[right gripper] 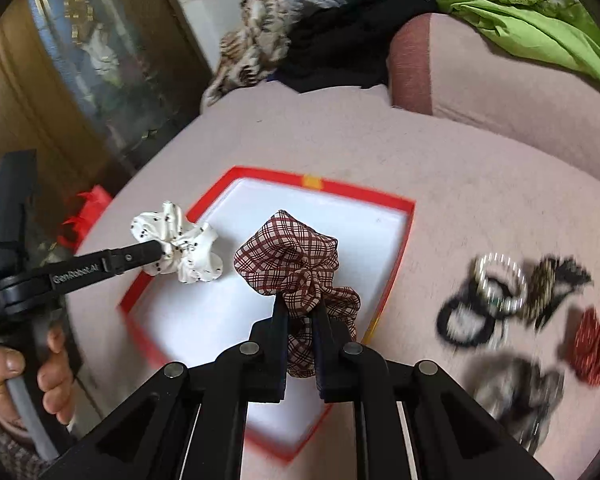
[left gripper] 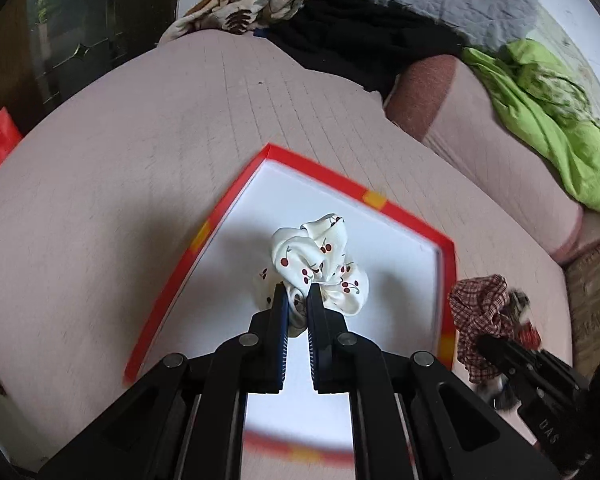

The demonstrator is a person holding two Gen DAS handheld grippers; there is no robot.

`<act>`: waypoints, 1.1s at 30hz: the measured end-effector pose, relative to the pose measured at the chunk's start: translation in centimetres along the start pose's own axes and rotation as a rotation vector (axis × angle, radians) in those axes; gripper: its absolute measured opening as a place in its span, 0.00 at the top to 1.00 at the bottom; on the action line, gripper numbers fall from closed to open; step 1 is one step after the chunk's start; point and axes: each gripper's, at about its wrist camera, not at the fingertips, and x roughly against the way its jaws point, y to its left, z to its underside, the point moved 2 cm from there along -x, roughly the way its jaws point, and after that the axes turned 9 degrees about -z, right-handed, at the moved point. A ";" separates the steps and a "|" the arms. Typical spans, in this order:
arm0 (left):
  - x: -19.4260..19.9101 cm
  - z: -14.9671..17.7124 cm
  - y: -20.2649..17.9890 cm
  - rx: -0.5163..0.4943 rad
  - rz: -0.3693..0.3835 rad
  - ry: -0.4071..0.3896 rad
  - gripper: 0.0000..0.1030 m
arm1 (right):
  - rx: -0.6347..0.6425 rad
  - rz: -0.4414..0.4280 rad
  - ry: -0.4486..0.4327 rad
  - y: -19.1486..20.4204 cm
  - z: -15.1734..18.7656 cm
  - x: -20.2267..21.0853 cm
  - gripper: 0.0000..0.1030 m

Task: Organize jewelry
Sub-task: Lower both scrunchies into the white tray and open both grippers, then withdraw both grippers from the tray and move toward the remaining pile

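My left gripper (left gripper: 298, 294) is shut on a white cherry-print scrunchie (left gripper: 324, 260) and holds it over the white inside of a red-rimmed box (left gripper: 320, 176). The scrunchie also shows in the right wrist view (right gripper: 180, 248), over the box's left rim (right gripper: 140, 280). My right gripper (right gripper: 302, 300) is shut on a red plaid scrunchie (right gripper: 296, 268) above the box's right half. That plaid scrunchie shows in the left wrist view (left gripper: 480, 312) just past the box's right rim.
The box lies on a pink cushion (left gripper: 140, 160). Right of the box lie several loose pieces: a pearl bracelet (right gripper: 500, 280), black hair ties (right gripper: 460, 320), a red scrunchie (right gripper: 592, 344), and a grey one (right gripper: 520, 392). Green cloth (left gripper: 552, 120) and dark clothing (left gripper: 360, 40) lie behind.
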 end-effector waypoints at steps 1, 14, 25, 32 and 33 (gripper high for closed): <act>-0.9 -0.7 -0.3 -0.002 -0.014 0.001 0.92 | -0.003 0.014 0.000 -0.5 -0.6 -0.5 0.89; -9.0 -5.4 0.5 0.097 -0.046 0.047 0.67 | -0.044 0.094 0.069 -4.8 -4.3 -8.3 0.83; 0.2 -0.5 1.2 0.008 -0.070 -0.055 0.52 | 0.028 0.054 -0.027 -1.8 -2.3 -2.9 0.45; 7.0 5.7 1.3 -0.026 -0.134 -0.157 0.46 | 0.074 0.053 -0.059 -0.2 4.6 3.8 0.44; 7.6 6.5 1.1 -0.020 -0.133 -0.162 0.46 | 0.073 0.059 -0.059 -0.3 5.8 4.7 0.44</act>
